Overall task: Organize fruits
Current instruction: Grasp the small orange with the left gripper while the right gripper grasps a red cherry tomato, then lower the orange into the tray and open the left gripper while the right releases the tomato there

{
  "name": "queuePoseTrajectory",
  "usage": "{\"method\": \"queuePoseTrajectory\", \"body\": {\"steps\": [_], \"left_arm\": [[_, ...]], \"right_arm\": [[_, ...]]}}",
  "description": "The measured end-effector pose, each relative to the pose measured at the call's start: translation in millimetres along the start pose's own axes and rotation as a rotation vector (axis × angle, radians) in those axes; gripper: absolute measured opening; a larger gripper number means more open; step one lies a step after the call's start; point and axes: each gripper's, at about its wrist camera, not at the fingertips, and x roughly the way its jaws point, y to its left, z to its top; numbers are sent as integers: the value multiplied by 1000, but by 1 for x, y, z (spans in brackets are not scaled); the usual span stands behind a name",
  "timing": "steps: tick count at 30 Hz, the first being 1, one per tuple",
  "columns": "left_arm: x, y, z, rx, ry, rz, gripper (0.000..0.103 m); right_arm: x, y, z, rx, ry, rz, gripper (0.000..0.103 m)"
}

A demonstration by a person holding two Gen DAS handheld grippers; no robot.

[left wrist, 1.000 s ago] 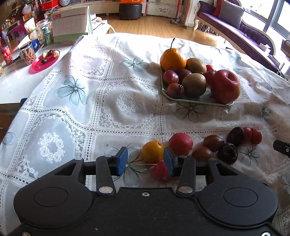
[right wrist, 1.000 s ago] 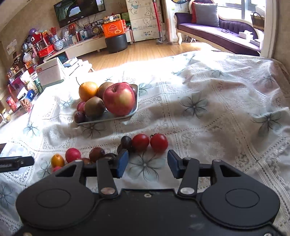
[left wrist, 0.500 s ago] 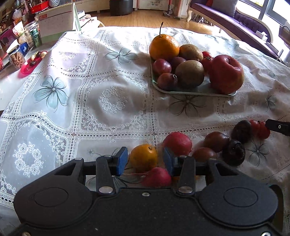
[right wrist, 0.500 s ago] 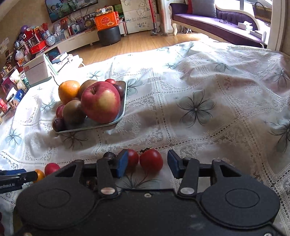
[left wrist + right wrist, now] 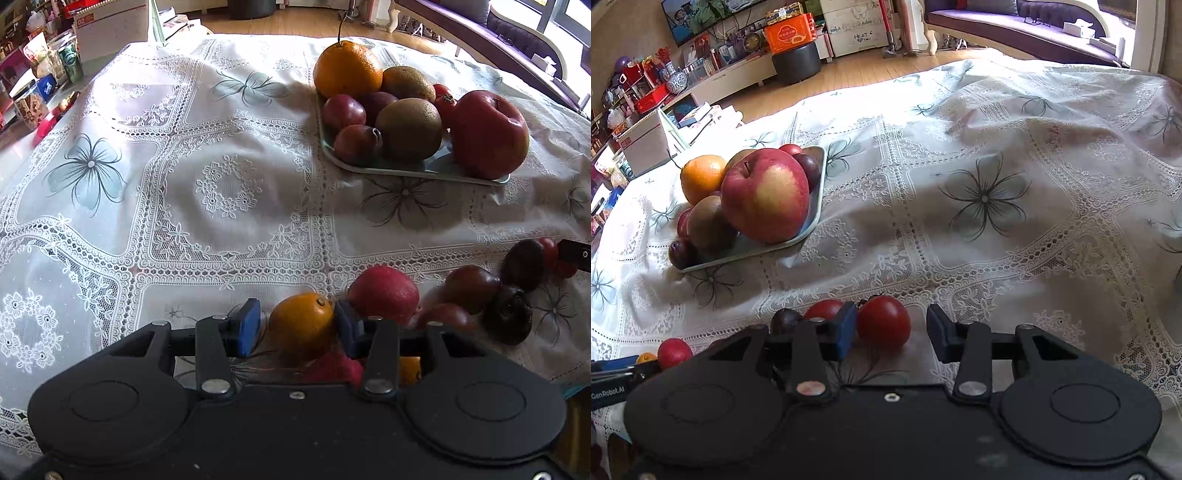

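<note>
Both grippers have come down and forward over the loose fruit. The left gripper (image 5: 291, 326) straddles the small orange (image 5: 301, 325), stem dimple up, right pad touching. The right gripper (image 5: 892, 334), closing, brackets a round tomato (image 5: 884, 320), gap at its right. Beyond, the tray (image 5: 816, 218) is piled with fruit.

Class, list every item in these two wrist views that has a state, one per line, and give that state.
left gripper: open, small orange between its fingers
small orange: loose on the cloth, touching one pad
right gripper: closing, not yet gripping
red tomato: on the cloth between the fingers
tray: piled with fruit
big apple: resting on the tray
</note>
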Motion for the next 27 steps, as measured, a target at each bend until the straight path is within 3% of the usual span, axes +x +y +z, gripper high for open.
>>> {"method": "queuePoseTrajectory", "body": {"steps": [6, 10, 15, 21, 27], "left_arm": [[-2, 3, -1, -4, -19, -21, 46], [-7, 6, 0, -41, -13, -16, 46], [-40, 11, -1, -65, -54, -14, 46], [-104, 8, -24, -42, -135, 3, 46], [-141, 1, -72, -6, -185, -16, 46]], "right_arm": [[3, 4, 1, 9, -6, 1, 44], [3, 2, 1, 13, -4, 28, 33], [-7, -2, -1, 31, -26, 40, 32], [-48, -4, -13, 46, -93, 72, 32], [-110, 0, -53, 13, -140, 148, 32]]}}
